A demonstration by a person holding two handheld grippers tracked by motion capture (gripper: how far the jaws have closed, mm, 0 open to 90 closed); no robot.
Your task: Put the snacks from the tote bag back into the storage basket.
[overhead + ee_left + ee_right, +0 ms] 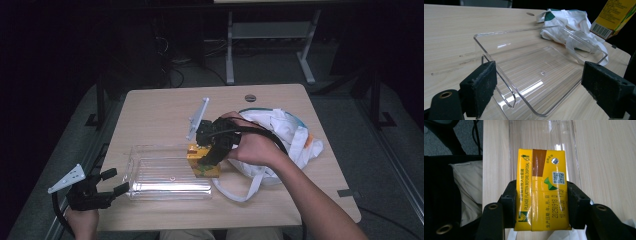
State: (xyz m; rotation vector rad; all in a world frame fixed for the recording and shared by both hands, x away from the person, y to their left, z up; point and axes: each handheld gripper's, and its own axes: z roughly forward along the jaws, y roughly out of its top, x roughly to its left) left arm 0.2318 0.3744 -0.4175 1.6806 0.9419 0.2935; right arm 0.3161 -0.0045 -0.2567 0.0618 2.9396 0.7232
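My right gripper [207, 161] is shut on a yellow drink carton [202, 161], holding it just above the right end of a clear plastic tray [150, 187]. In the right gripper view the carton [541, 190] sits squeezed between both black pads, its top with the foil straw hole facing the camera, and the tray [541, 135] lies beyond it. My left gripper [111, 182] hovers at the tray's left end, open, with the near corner of the tray [506, 82] between its spread pads but untouched. The carton [614, 17] hangs at the upper right of the left gripper view.
A crumpled white cloth bag [280, 140] with long straps lies on the wooden table [150, 115] to the right of the tray, under the right forearm. Its strap [240, 192] loops toward the front edge. A round cable hole [250, 97] sits near the far edge.
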